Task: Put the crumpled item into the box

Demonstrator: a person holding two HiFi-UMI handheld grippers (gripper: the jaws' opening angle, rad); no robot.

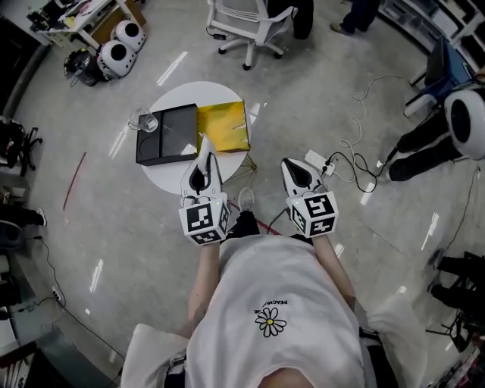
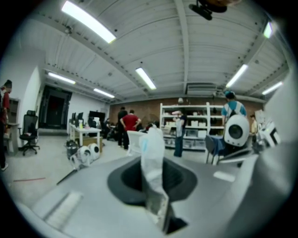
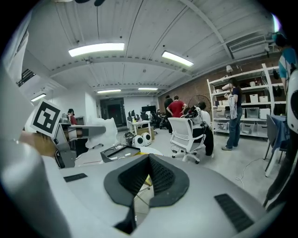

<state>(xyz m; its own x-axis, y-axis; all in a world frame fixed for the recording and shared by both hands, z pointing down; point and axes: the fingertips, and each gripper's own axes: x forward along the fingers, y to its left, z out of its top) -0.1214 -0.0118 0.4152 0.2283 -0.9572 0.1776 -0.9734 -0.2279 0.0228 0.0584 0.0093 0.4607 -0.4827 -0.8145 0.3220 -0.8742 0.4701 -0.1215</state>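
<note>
White and round, the worktop (image 1: 168,179) carries a shallow black box (image 1: 165,135), open side up. A gold panel (image 1: 225,125) lies flat against the box's right side, and a small clear object (image 1: 142,121) sits at the box's far left corner. On the grey floor around it are a white office chair (image 1: 246,23), two round white robot heads (image 1: 115,54), and a power strip (image 1: 318,160) with loose cables to the right. People stand by shelving far off in both gripper views.

The left claw (image 1: 204,151) hangs over the near part of the worktop, its tip about where the box meets the gold panel. It is clamped on the crumpled item (image 2: 151,153), a pale, translucent, plastic-looking strip. The strip is pinched at its near end between the dark pads. Its long axis runs along the jaws and out past their tips, away from the person, and its free end is fuller and wrinkled.

The right claw (image 1: 292,168) is off the worktop's right side, over the floor. Its jaws meet at the tips with nothing between them.
</note>
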